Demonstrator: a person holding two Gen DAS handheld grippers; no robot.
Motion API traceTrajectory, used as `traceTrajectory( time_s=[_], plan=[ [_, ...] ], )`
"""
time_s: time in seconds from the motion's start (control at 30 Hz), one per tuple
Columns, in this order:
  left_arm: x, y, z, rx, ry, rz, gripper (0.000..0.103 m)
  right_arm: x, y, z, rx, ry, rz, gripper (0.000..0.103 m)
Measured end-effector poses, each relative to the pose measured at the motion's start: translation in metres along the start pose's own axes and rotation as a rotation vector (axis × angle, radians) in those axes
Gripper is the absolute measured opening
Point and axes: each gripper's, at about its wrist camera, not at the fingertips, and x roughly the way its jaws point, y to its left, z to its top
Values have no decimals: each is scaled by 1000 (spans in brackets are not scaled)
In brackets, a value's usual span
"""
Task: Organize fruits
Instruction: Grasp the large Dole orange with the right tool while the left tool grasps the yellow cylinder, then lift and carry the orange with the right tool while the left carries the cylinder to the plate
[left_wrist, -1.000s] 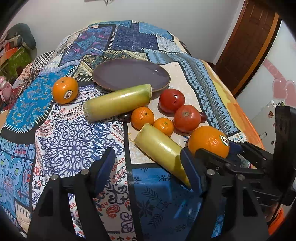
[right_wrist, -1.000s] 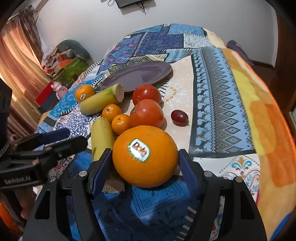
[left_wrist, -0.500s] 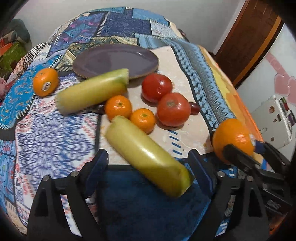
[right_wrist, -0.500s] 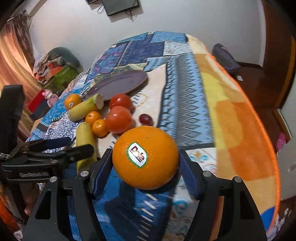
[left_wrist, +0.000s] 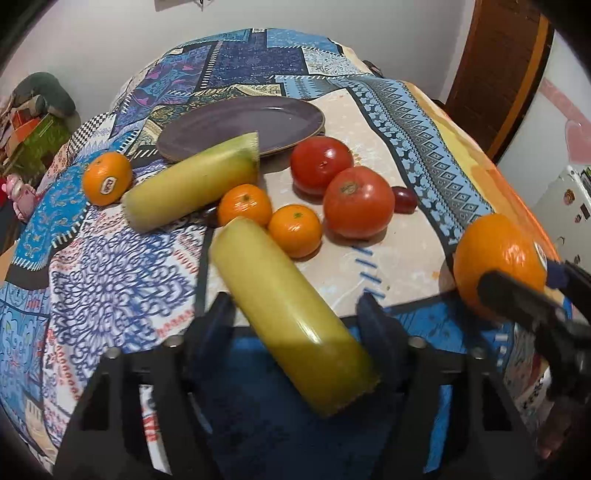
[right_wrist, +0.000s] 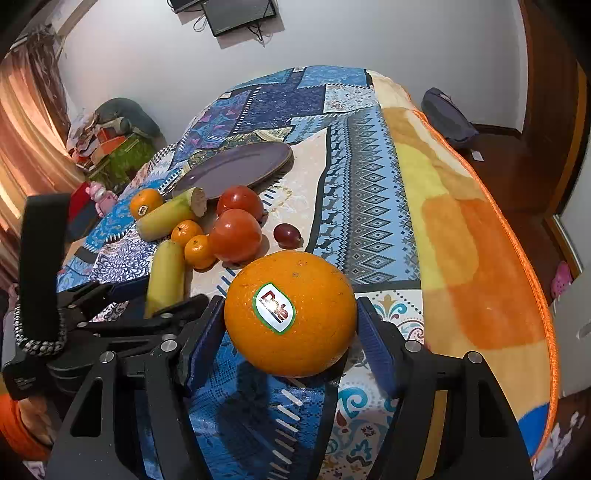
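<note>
Since a second ago your left tongs (left_wrist: 295, 317) have slid in over the nearer yellow-green stalk piece (left_wrist: 291, 314), which now lies slantwise between the blue pads; before, it lay off to their right. The jaws have just been closing, yet a gap shows on the left side and the right pad's contact is hidden by the stalk piece, so you do not have a visible grip on it and it rests on the patterned cloth (left_wrist: 110, 266).

Your right tongs (right_wrist: 290, 325) are clamped about halfway wide on the big orange (right_wrist: 290, 314), sticker facing the camera, and you have carried it off the pile to the right, above the cloth's near edge. From the left wrist view the same orange sits far right, pinched between dark fingers.

On the cloth, the purple plate (left_wrist: 240, 125) lies at the back with nothing on it. The second stalk piece (left_wrist: 192, 184) lies just in front, its cut end overlapping the plate's rim in the view. A smaller stickered orange (left_wrist: 107, 179) sits to its left. Two mandarins (left_wrist: 269, 218) touch each other beside the nearer stalk's far end. Two tomatoes (left_wrist: 340, 184) sit side by side to their right, and a dark red grape (left_wrist: 404, 199) lies just beyond the closer tomato.
</note>
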Motion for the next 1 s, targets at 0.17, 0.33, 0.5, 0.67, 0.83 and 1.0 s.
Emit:
traceTrajectory(
  time_s=[0.17, 0.33, 0.5, 0.67, 0.83, 1.0],
  plan=[
    [-14, 22, -5, -29, 14, -25, 40, 2, 3, -2, -6, 8, 6, 67],
    [-19, 46, -7, -69, 48, -72, 37, 8, 7, -4, -22, 20, 3, 67],
    [-11, 41, 2, -29, 52, -72, 39, 12, 10, -4, -30, 25, -8, 67],
    [4, 35, 9, 10, 32, -51, 39, 15, 13, -6, -48, 33, -23, 67],
    [5, 37, 8, 30, 18, -60, 37, 22, 13, -8, -28, 76, -9, 68],
    [-2, 42, 5, 54, 26, -92, 36, 22, 17, -13, -56, 63, -46, 67]
  ],
)
